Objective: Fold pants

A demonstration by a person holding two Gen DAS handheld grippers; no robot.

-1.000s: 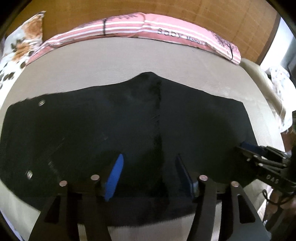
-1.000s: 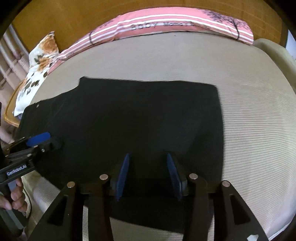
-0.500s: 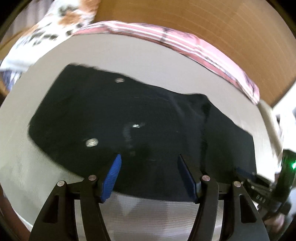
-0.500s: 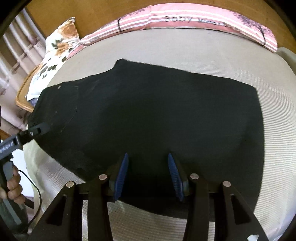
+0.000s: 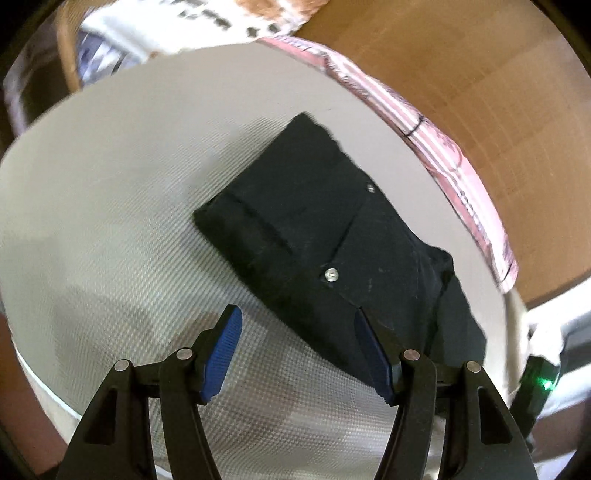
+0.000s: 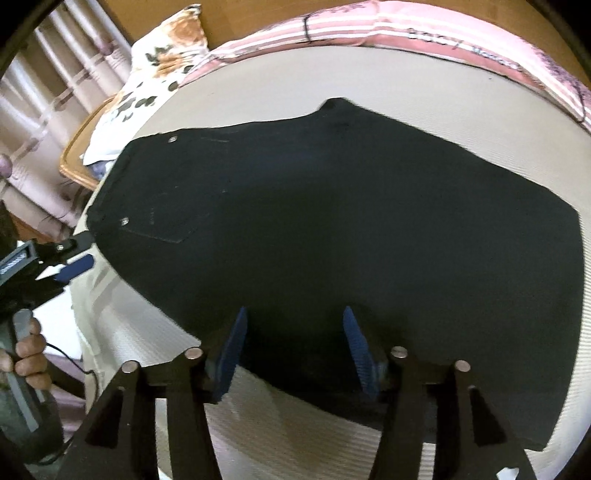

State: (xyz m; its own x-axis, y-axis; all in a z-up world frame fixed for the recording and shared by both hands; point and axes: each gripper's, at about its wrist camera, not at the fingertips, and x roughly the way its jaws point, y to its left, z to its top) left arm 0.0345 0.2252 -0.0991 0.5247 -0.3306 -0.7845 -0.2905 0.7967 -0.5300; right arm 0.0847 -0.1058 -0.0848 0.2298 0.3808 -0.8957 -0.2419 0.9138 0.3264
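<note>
Beige ribbed bed (image 6: 388, 74) surface, pink striped bolster (image 6: 424, 29) along its far edge, floral white and orange pillow (image 6: 147, 85) at far left, wooden wall (image 5: 461, 74) behind, pale curtain (image 6: 44, 110) left, wooden chair edge (image 6: 74, 158) near pillow.

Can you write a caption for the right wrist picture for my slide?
Black pants lie flat on a bed; the open right gripper hovers over their near edge.

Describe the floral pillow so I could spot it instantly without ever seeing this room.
Start at the pale woven bed surface where the black pants lie. Beyond it, a long pink striped cushion lines the wooden wall. At that cushion's left end sits the floral pillow: white, with orange and dark blotches, not stripes.
</note>
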